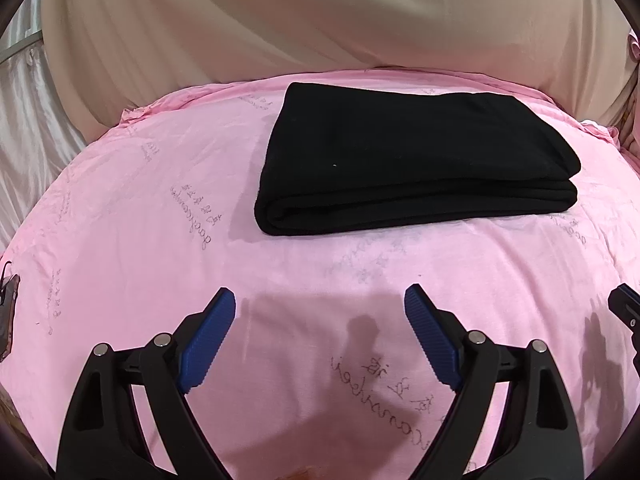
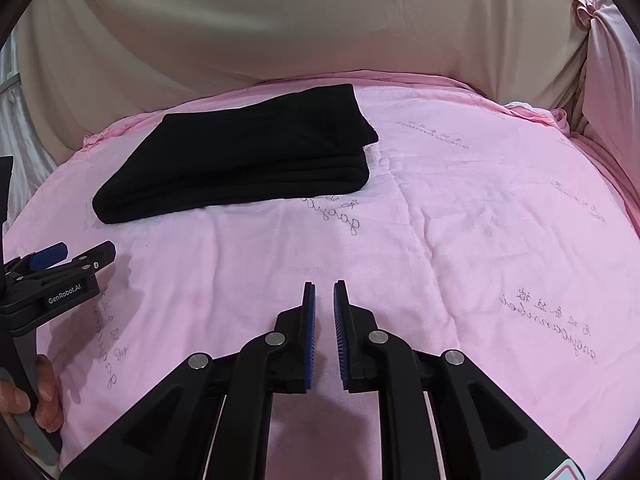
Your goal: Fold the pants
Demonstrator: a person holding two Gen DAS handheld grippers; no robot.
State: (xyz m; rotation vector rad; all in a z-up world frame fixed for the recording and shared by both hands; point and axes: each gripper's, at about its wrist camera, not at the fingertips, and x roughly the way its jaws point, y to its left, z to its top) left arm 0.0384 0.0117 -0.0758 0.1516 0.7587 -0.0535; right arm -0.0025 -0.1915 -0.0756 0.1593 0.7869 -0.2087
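Observation:
The black pants [image 1: 412,160] lie folded into a compact, layered rectangle on the pink sheet [image 1: 160,208]. In the right wrist view the pants [image 2: 240,156] sit at the upper left. My left gripper [image 1: 320,300] is open and empty, held above the sheet well in front of the pants. It also shows at the left edge of the right wrist view [image 2: 86,254]. My right gripper [image 2: 324,286] has its jaws nearly together with a thin gap, holding nothing, to the right of and in front of the pants.
The pink sheet [image 2: 480,220] carries printed script. Beige draped cloth [image 1: 280,20] hangs behind the far edge. A pink knotted curtain [image 2: 600,60] hangs at the right. A dark object [image 1: 8,320] lies at the sheet's left edge.

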